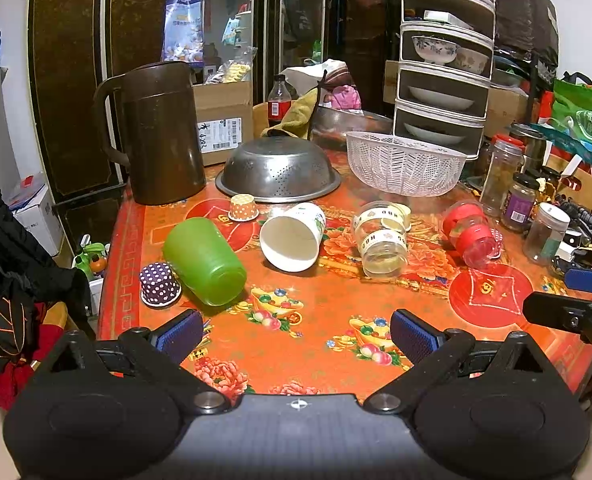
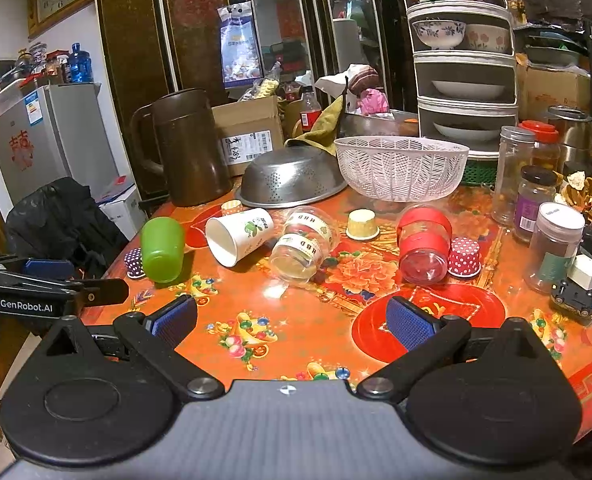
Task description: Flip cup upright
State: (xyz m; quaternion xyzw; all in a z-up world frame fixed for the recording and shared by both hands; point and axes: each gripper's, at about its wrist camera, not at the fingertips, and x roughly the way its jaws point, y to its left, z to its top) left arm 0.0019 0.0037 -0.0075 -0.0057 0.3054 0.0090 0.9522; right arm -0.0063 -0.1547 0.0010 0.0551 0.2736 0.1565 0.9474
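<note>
Several cups lie on their sides on the red patterned table (image 1: 316, 312): a green plastic cup (image 1: 204, 260) (image 2: 162, 249), a white paper cup (image 1: 292, 237) (image 2: 240, 236), a clear cup with labelled bands (image 1: 381, 238) (image 2: 302, 248) and a clear cup with red bands (image 1: 470, 234) (image 2: 424, 246). My left gripper (image 1: 296, 334) is open and empty, hovering over the near table edge short of the cups. My right gripper (image 2: 292, 322) is open and empty, also short of them. It shows at the right edge of the left wrist view (image 1: 572, 300).
Small upside-down paper cupcake cups (image 1: 159, 284) (image 2: 464, 257) stand among the cups. Behind are a brown jug (image 1: 160, 132), an upturned steel colander (image 1: 278, 170) and a white basket (image 1: 404, 164). Jars (image 2: 552, 248) crowd the right side. A tiered dish rack (image 2: 462, 68) stands behind.
</note>
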